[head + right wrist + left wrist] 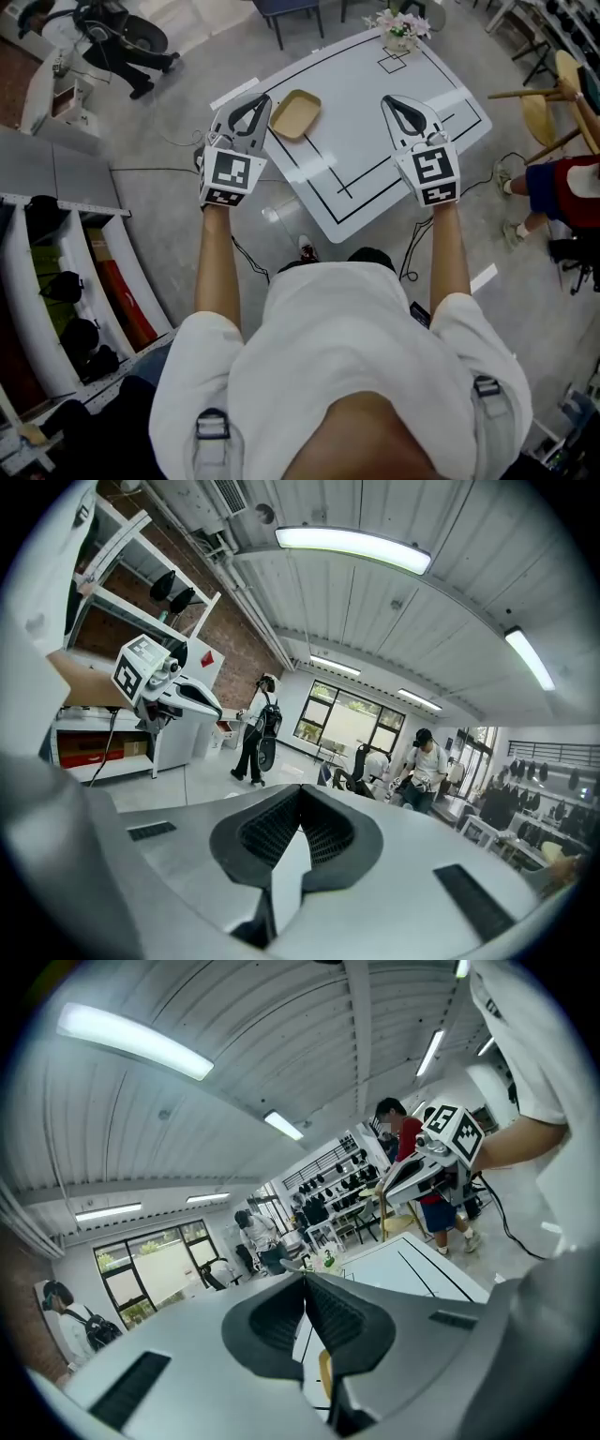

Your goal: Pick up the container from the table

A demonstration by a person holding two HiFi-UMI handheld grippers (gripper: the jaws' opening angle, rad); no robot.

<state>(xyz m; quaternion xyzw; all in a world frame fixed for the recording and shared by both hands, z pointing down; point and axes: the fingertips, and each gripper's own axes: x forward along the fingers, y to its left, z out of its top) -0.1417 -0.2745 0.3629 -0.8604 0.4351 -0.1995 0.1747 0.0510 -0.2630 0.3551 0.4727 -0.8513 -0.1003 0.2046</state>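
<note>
A shallow tan container (295, 114) lies near the left edge of the white table (375, 159). My left gripper (260, 99) is held up just left of it, apart from it, jaws shut and empty. In the left gripper view the pads meet at the left gripper's tip (305, 1281), and a tan sliver of the container (324, 1374) shows through the gap below. My right gripper (391, 100) hovers over the table's right half, also shut on nothing. Its tip (300, 810) points out into the room.
A small pot of flowers (399, 28) stands at the table's far end. Black lines mark the tabletop. Wooden chairs (548, 94) and a seated person (562, 187) are to the right. Shelving (66, 281) runs along the left. Cables (253, 258) trail on the floor.
</note>
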